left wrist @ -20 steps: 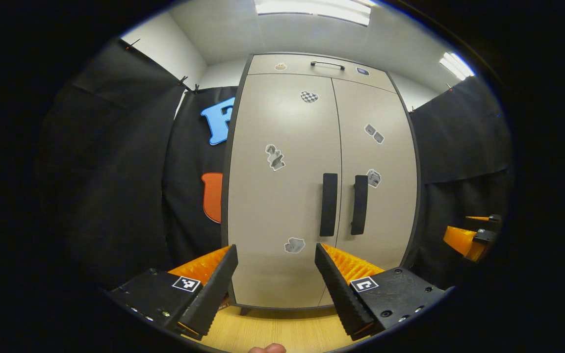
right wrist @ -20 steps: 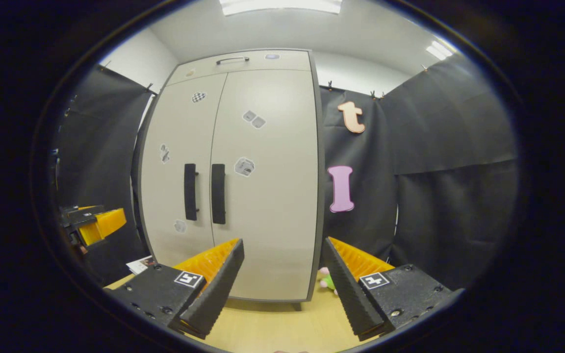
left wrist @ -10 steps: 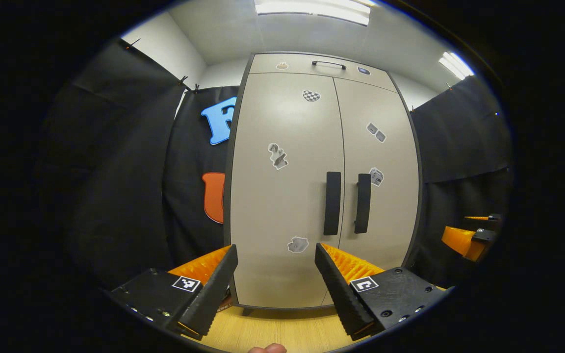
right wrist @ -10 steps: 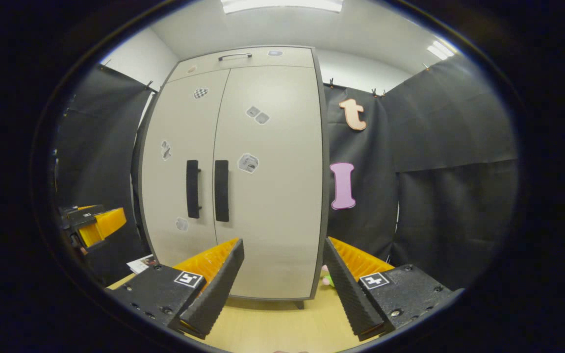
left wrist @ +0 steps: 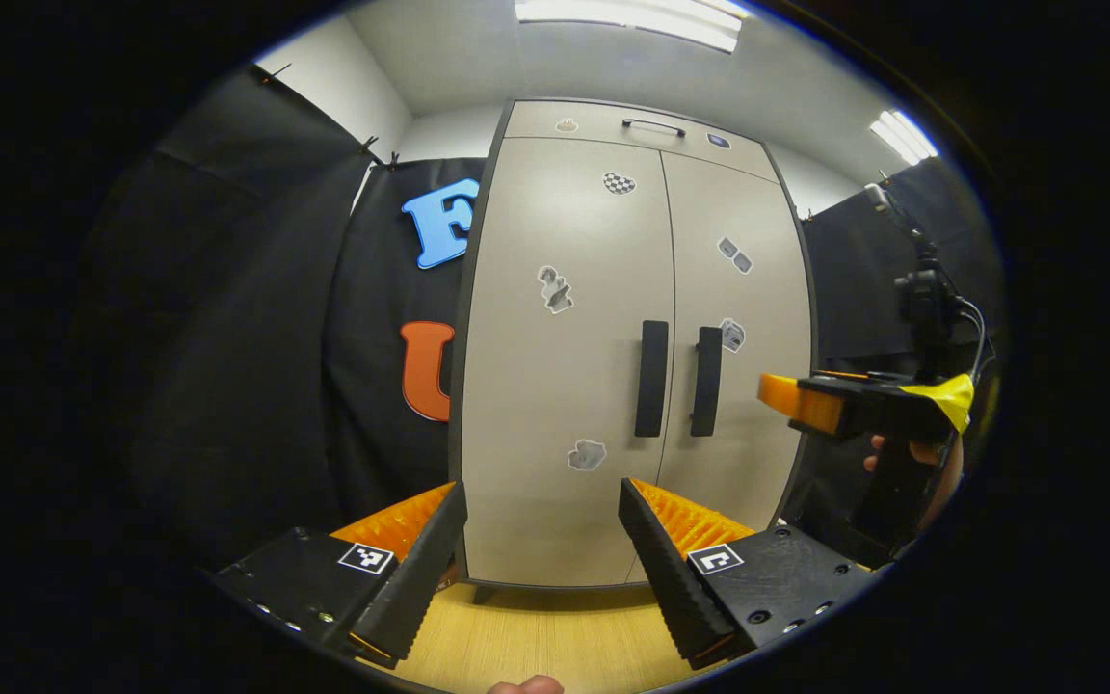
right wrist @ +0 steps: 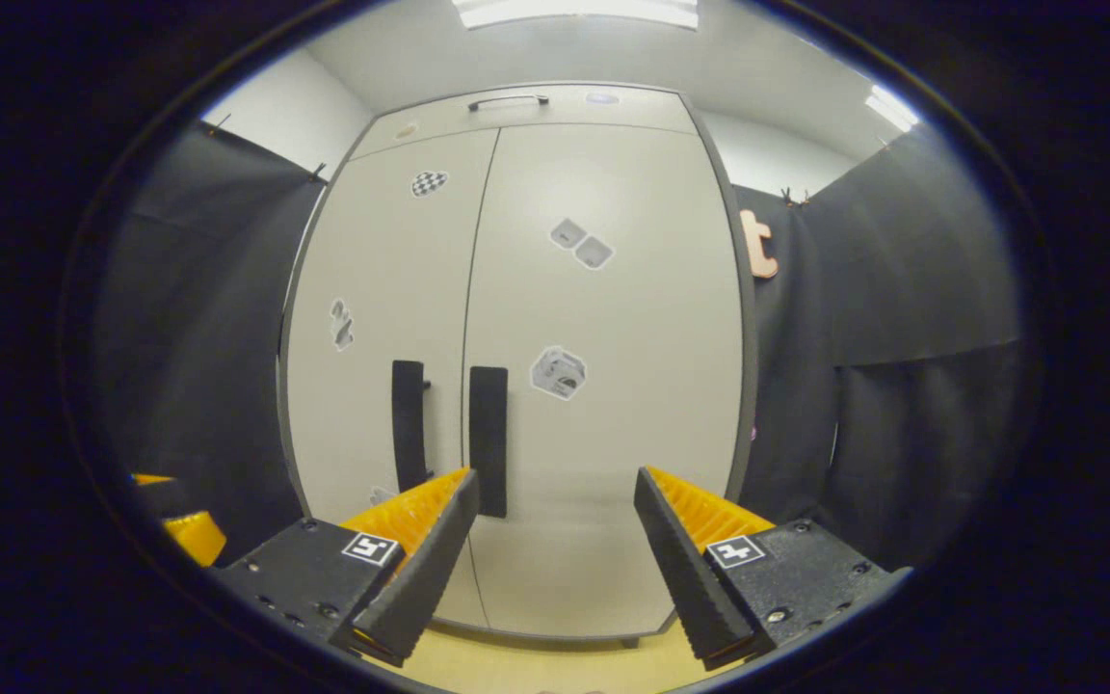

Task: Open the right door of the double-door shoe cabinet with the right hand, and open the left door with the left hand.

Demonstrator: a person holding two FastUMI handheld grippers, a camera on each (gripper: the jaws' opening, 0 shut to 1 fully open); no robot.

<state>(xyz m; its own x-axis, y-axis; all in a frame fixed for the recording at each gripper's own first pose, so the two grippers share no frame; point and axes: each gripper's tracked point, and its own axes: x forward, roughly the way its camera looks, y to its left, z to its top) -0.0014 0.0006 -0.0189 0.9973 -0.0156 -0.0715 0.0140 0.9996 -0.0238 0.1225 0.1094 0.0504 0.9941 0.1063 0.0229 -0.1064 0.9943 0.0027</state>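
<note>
We stand before a pale double-door shoe cabinet [left wrist: 632,337] on a light wooden floor [left wrist: 536,636], black cloth booth walls [left wrist: 227,318] hanging to either side and white ceiling lights [left wrist: 627,14] above. In the left gripper view, the left gripper [left wrist: 542,554] hangs low in front of the cabinet's left half, its fingers spread wide with nothing between them, well short of the doors. Both doors are closed: the left door [left wrist: 555,386] and the right door [left wrist: 743,318] meet at a centre seam, with the left handle [left wrist: 651,379] and the right handle [left wrist: 706,381], both dark upright bars, set just either side of it. Small stickers [left wrist: 555,289] dot the door faces, and a narrow top panel with a horizontal pull [left wrist: 653,125] runs above them. At the right edge of that view, the right gripper [left wrist: 806,405] reaches toward the right door's outer edge, carried by a hand [left wrist: 911,453]; we cannot tell its opening from here.

In the right gripper view, the cabinet [right wrist: 516,337] looms close. The right gripper [right wrist: 555,554] has its fingers wide apart and grips nothing, pointed at the lower part of the right door [right wrist: 613,386]. The right handle [right wrist: 488,439] stands just above its left finger [right wrist: 425,569]. At the lower left edge, part of the left gripper [right wrist: 189,530] peeks in.
</note>
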